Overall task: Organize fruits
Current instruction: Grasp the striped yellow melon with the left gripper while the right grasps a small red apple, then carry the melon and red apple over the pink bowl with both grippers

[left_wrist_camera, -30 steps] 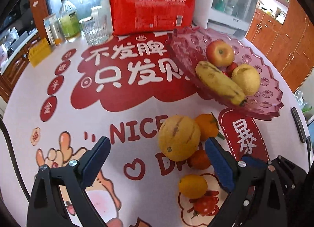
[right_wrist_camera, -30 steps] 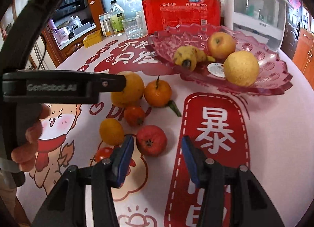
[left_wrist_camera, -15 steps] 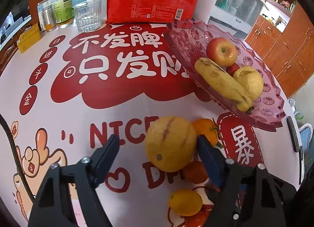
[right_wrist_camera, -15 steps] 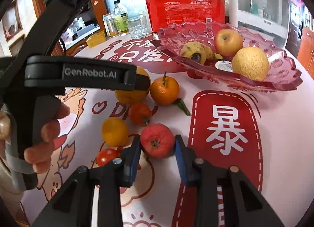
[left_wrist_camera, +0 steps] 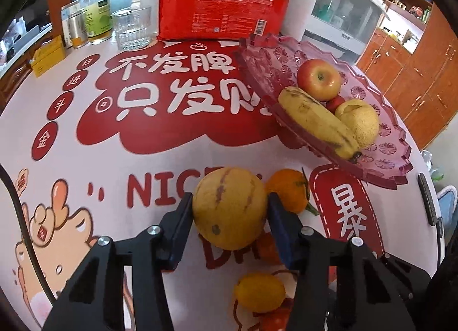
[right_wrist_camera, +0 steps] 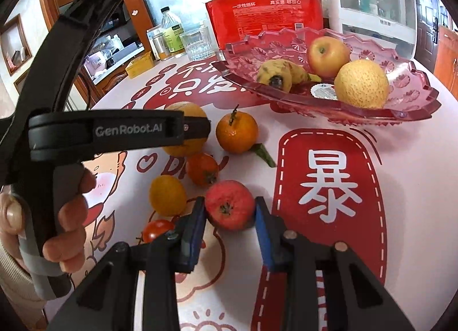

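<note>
My left gripper (left_wrist_camera: 229,210) is shut on a big yellow striped melon (left_wrist_camera: 230,206), both pads touching its sides; it still rests on the table. My right gripper (right_wrist_camera: 230,210) is shut on a small red fruit (right_wrist_camera: 230,204) on the table. Loose beside them lie a tangerine (right_wrist_camera: 237,132), a small orange fruit (right_wrist_camera: 202,169), a yellow fruit (right_wrist_camera: 167,195) and a cherry tomato (right_wrist_camera: 158,229). The pink glass fruit plate (right_wrist_camera: 412,102) holds an apple (right_wrist_camera: 327,52), a pear (right_wrist_camera: 361,84) and a banana (left_wrist_camera: 315,119).
A red pack of paper cups (left_wrist_camera: 226,7), a glass (left_wrist_camera: 131,27), a bottle (left_wrist_camera: 97,7) and a white appliance (left_wrist_camera: 337,7) stand at the table's far edge. The left gripper's body (right_wrist_camera: 100,130) and hand fill the left of the right wrist view.
Both grippers moved forward and closed: the left onto the yellow melon, the right onto the small red fruit.
</note>
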The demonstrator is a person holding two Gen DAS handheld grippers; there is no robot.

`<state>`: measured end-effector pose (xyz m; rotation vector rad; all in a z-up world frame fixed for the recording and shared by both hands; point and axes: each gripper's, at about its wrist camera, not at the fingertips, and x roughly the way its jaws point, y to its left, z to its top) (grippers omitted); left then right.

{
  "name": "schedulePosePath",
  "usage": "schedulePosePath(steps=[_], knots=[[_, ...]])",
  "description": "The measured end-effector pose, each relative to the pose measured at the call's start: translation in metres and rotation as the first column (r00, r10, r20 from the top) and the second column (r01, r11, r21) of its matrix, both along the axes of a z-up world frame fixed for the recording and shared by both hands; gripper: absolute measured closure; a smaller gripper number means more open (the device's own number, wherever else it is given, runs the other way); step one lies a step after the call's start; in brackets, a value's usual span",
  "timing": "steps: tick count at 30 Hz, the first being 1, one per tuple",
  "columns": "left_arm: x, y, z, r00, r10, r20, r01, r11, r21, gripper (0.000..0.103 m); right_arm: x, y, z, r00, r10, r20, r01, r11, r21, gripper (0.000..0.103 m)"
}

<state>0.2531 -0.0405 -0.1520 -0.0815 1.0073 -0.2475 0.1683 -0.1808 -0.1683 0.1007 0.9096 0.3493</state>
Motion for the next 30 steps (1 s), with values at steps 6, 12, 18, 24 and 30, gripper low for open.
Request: schedulePosePath(steps=[6, 12, 18, 24, 30], knots=[[-0.016, 0.006, 0.016, 1.0, 0.014, -0.003, -0.014, 1.0, 0.028, 0.054, -0.009, 0.002, 0.006, 1.0, -0.001, 0.009, 0.001, 1.0, 0.003, 0.07], [-0.027, 0.008, 0.047, 0.999, 0.02, 0.027, -0.021, 0.999, 0.043, 0.054, -0.02, -0.005, 0.036, 0.998, -0.022, 0.062, 0.021, 1.0, 0.01, 0.07], [-0.034, 0.004, 0.081, 0.998, 0.012, 0.065, -0.016, 0.998, 0.056, 0.054, -0.023, -0.023, 0.071, 0.992, -0.061, 0.106, 0.06, 0.998, 0.019, 0.07], [-0.04, -0.007, 0.112, 0.993, -0.011, 0.118, 0.002, 0.997, 0.08, 0.054, -0.02, -0.039, 0.107, 0.984, -0.093, 0.152, 0.091, 0.996, 0.02, 0.07], [-0.042, -0.02, 0.138, 0.986, -0.036, 0.162, 0.021, 0.996, 0.091, 0.054, -0.014, -0.061, 0.138, 0.972, -0.137, 0.193, 0.135, 0.991, 0.022, 0.07]])
